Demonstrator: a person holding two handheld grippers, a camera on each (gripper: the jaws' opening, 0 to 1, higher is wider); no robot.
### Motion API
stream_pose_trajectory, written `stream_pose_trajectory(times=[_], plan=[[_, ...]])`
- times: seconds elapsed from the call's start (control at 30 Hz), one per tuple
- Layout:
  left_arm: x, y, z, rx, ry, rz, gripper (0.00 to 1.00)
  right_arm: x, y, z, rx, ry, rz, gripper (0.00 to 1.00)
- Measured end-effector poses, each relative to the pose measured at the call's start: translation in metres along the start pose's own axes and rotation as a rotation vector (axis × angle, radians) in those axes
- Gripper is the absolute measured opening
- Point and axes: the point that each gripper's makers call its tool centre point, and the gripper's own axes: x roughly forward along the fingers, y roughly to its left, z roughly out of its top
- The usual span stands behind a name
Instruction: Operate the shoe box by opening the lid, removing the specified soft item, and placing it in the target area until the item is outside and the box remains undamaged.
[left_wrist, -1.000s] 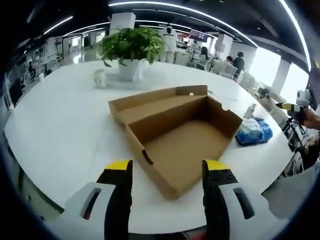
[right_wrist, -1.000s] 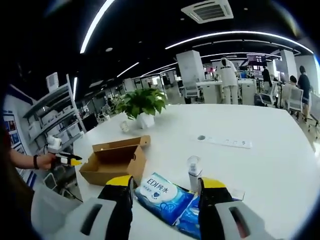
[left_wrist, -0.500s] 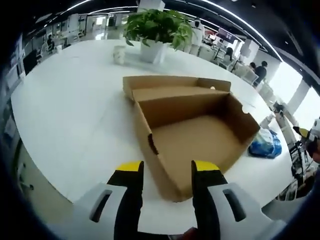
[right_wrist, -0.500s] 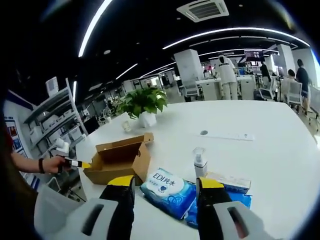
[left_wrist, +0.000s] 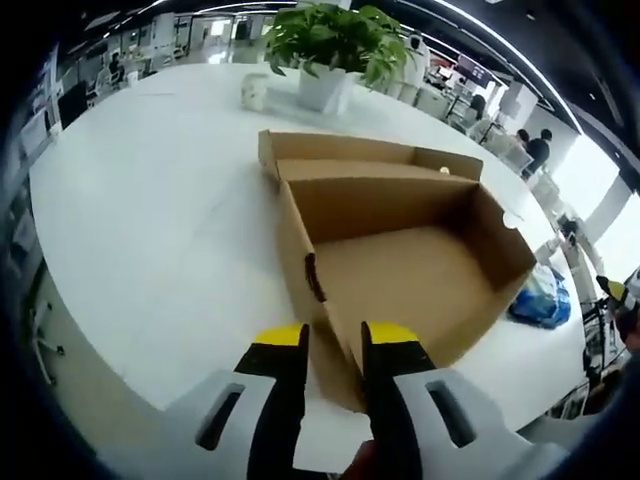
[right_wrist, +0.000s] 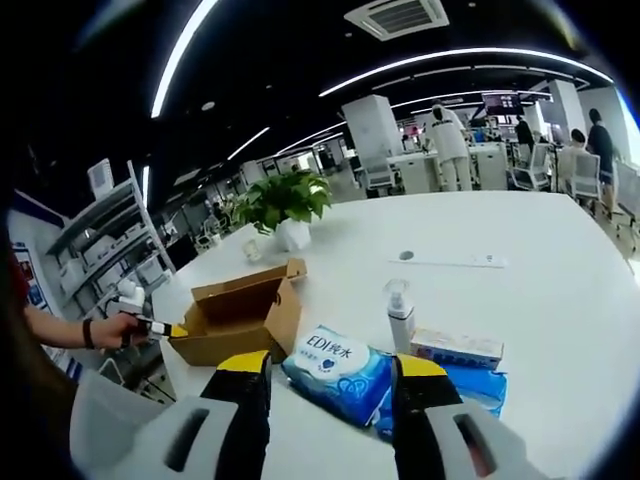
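Note:
The brown cardboard shoe box (left_wrist: 400, 270) lies open and empty on the white table (left_wrist: 150, 220), its lid (left_wrist: 350, 155) folded back flat behind it. My left gripper (left_wrist: 335, 340) has its yellow-tipped jaws drawn in tight on the box's near corner, cardboard filling the gap. In the right gripper view the box (right_wrist: 240, 315) sits at the left, with a hand holding the left gripper (right_wrist: 155, 326) at its corner. The soft blue wipes pack (right_wrist: 325, 350) lies on the table outside the box. Just over it my right gripper (right_wrist: 332, 368) stands open, holding nothing.
A potted plant (left_wrist: 335, 40) and a small cup (left_wrist: 255, 92) stand behind the box. Beside the wipes are a spray bottle (right_wrist: 400, 315), a flat carton (right_wrist: 455, 348) and a second blue pack (right_wrist: 475, 385). The table edge runs close below the box's corner. People stand far off.
The left gripper's jaws have narrowed from wide apart to tight around the box's near corner as it moved in. The right gripper has barely moved over the wipes pack.

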Motion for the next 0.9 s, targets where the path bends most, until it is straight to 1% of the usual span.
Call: stream_pose_trajectory(times=[0.13, 0.27, 0.5, 0.7, 0.9], plan=[[0.0, -0.001, 0.0, 0.007, -0.001, 0.006, 0.19, 0.001, 0.003, -0.002, 0.002, 0.006, 0.007, 0.45], [0.0, 0.001, 0.001, -0.007, -0.003, 0.001, 0.18, 0.002, 0.007, -0.003, -0.005, 0.012, 0.019, 0.45], [0.0, 0.002, 0.004, -0.007, -0.004, 0.009, 0.17, 0.0, 0.008, -0.008, 0.0, 0.017, 0.02, 0.45], [0.0, 0.004, 0.006, 0.024, 0.007, 0.0, 0.17, -0.004, 0.007, -0.011, 0.007, 0.015, 0.014, 0.45], [-0.002, 0.014, 0.013, 0.054, 0.006, 0.0, 0.14, -0.008, 0.007, -0.014, 0.014, 0.012, 0.009, 0.45]])
